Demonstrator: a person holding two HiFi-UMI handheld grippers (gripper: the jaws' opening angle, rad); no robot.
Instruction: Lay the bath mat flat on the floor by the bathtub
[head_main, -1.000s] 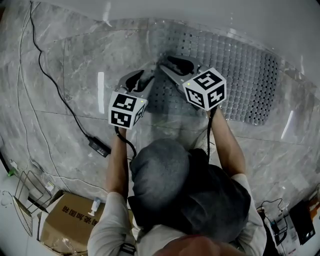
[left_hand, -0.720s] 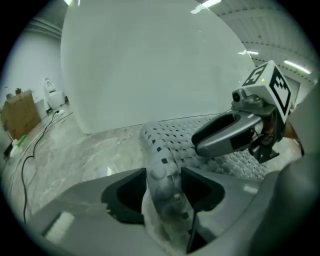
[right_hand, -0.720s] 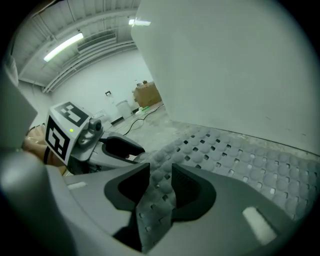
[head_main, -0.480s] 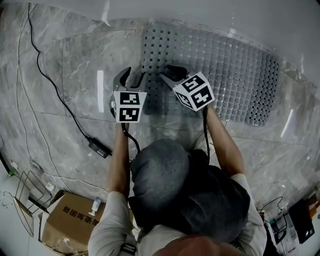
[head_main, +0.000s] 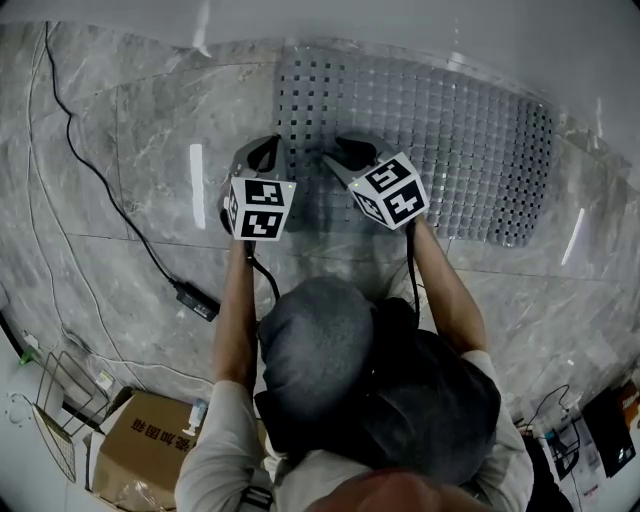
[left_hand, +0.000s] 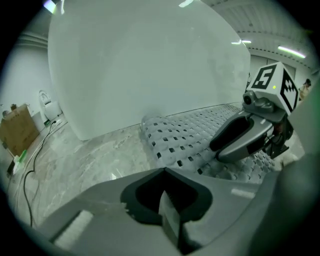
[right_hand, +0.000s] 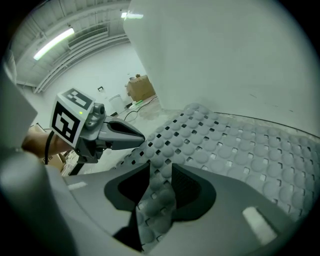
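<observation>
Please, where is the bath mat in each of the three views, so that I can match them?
Head view: bath mat across the upper centre and right.
Left gripper view: mat from centre to right, at mid-height.
Right gripper view: mat fills the right half, one edge pinched in the right gripper.
Shared landmark: the white bathtub behind the mat.

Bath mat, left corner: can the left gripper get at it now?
Probably yes. The bath mat corner lies on the floor just ahead of the left gripper, with nothing between them. Its jaws are shut, so they must open first.
</observation>
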